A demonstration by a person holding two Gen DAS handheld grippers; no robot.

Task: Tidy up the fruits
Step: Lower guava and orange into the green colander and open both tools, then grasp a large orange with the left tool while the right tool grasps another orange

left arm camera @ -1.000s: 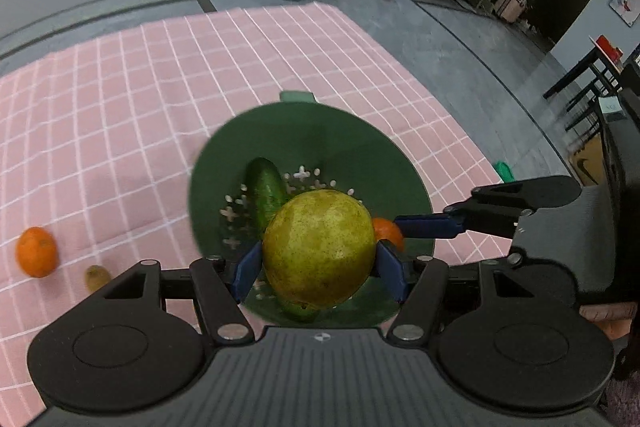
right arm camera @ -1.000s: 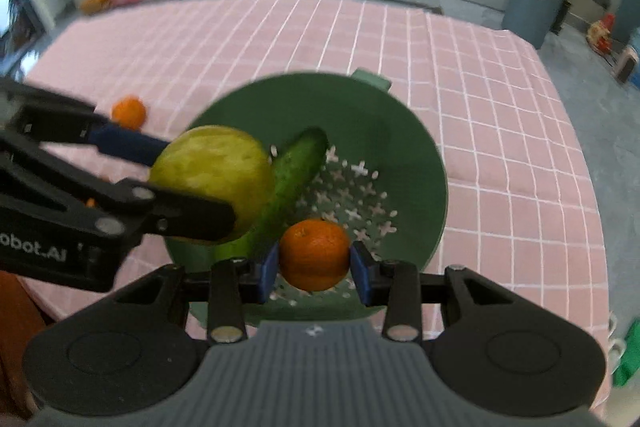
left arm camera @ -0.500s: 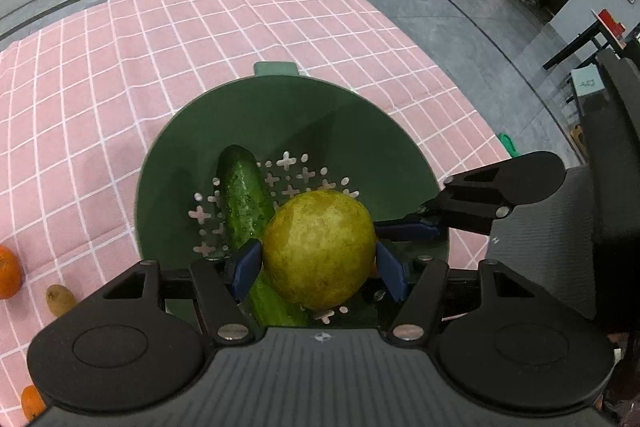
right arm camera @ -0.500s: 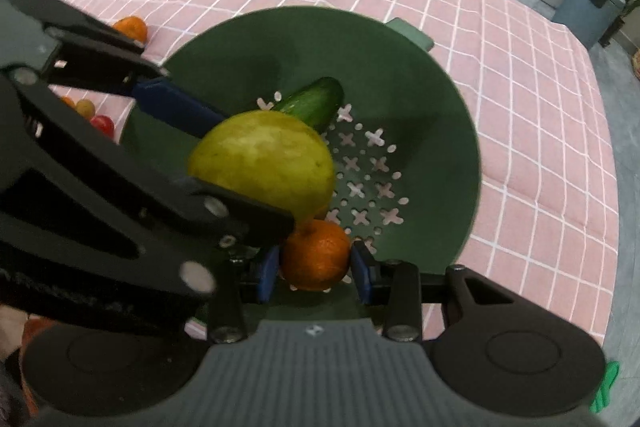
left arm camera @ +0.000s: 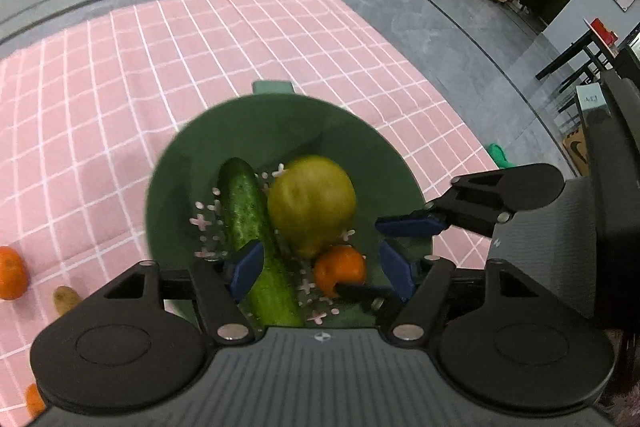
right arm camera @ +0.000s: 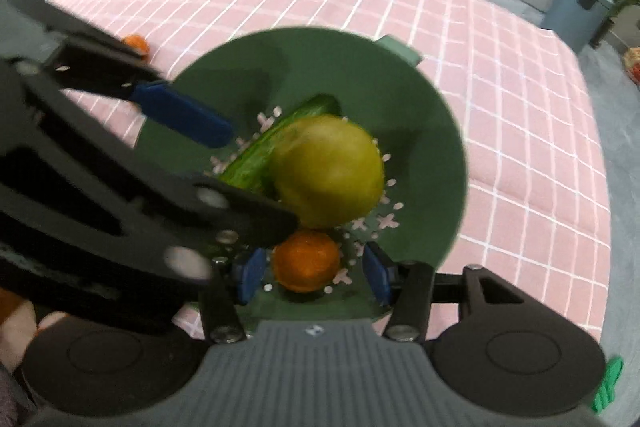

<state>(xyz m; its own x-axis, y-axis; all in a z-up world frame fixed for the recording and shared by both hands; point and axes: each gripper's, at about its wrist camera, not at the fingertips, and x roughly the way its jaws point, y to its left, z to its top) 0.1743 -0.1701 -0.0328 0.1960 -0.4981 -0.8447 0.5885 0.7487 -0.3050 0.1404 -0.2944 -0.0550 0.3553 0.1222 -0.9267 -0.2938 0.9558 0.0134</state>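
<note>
Fruit lies loose in the green colander (left arm camera: 192, 163): a pear (left arm camera: 311, 201) beside a cucumber (left arm camera: 250, 227), and an orange (right arm camera: 306, 261) just under it. Both tools are spread and hold nothing; the left tool (left arm camera: 320, 269) hangs over the cucumber's near end, the right tool (right arm camera: 312, 273) straddles the orange. More oranges (left arm camera: 12, 273) and a kiwi (left arm camera: 66, 299) wait on the table (left arm camera: 100, 67), to the left, so the left tool is nearer.
</note>
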